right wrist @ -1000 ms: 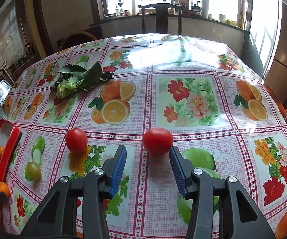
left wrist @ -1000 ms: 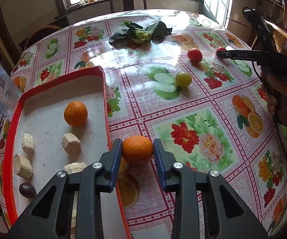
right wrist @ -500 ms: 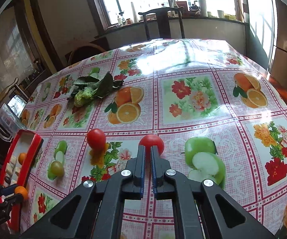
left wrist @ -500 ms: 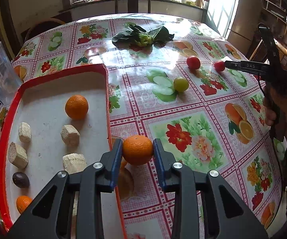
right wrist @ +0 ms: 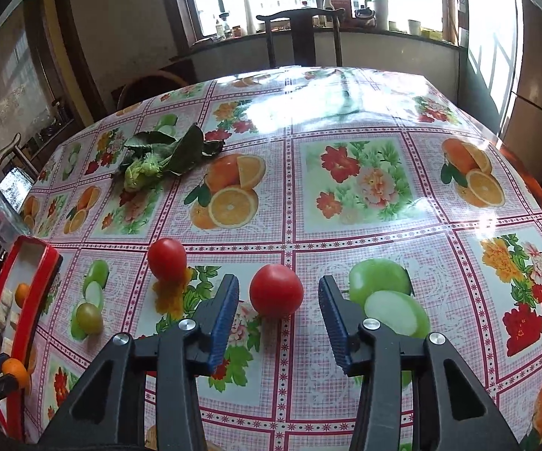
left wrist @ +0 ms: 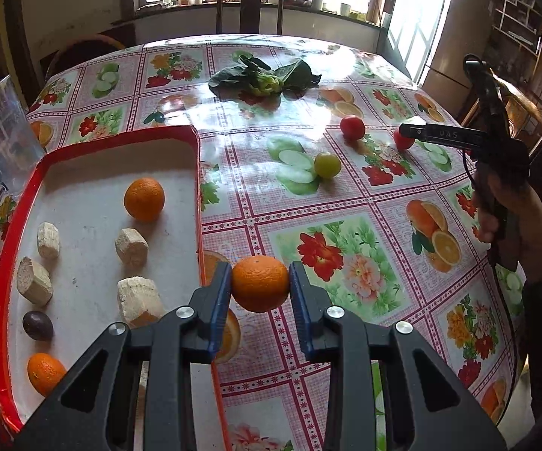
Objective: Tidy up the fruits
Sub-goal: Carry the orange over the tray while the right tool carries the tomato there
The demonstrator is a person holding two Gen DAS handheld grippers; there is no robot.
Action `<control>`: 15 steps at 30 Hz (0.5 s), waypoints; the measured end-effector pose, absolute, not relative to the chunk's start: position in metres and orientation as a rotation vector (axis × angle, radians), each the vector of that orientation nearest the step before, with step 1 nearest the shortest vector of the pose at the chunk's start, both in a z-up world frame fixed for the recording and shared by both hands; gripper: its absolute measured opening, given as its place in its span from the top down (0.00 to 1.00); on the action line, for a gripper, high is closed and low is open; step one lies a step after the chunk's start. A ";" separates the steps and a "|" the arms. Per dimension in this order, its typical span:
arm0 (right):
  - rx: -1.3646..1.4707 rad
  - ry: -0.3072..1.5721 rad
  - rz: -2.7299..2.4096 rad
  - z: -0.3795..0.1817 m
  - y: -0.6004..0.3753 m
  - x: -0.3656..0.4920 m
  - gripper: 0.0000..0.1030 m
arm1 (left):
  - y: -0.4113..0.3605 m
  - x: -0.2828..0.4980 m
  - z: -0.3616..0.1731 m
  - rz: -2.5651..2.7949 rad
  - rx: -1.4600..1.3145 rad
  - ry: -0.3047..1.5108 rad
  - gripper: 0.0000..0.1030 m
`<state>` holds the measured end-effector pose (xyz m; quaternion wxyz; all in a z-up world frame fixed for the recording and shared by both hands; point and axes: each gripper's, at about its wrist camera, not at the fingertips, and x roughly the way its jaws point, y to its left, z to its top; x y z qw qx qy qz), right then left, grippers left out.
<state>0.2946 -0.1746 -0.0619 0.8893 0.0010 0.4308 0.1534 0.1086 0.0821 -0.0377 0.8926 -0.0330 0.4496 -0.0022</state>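
My left gripper (left wrist: 259,276) is shut on an orange (left wrist: 260,285), held just above the tablecloth beside the right rim of the red tray (left wrist: 120,141). In the tray lie two oranges (left wrist: 144,199), a dark round fruit (left wrist: 37,325) and several pale chunks. My right gripper (right wrist: 278,295) has its jaws opening, with a red tomato (right wrist: 276,295) standing on the table between the pads, untouched. A second tomato (right wrist: 166,259) and a green fruit (right wrist: 89,318) lie to its left.
A leafy green vegetable (left wrist: 267,77) lies at the far middle of the table. A clear plastic container (left wrist: 0,135) stands left of the tray. A dark chair (left wrist: 248,7) is behind the table. A hand (left wrist: 496,206) holds the right gripper at the table's right edge.
The right jaws were open, closed just short of the tomato half a second ago, and now stand apart around it. The left gripper keeps its hold on the orange.
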 end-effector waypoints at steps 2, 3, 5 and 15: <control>0.012 0.929 0.326 -0.071 -0.172 0.300 0.58 | 0.081 0.108 -0.037 -0.008 -0.070 0.931 0.72; 0.014 0.920 0.325 -0.073 -0.172 0.299 0.62 | 0.081 0.108 -0.036 -0.009 -0.072 0.930 0.72; 0.012 0.908 0.324 -0.072 -0.173 0.297 0.70 | 0.082 0.107 -0.033 -0.009 -0.072 0.924 0.72; 0.029 0.847 0.444 -0.038 -0.153 0.250 0.70 | 0.090 0.096 -0.017 -0.002 -0.085 0.878 0.72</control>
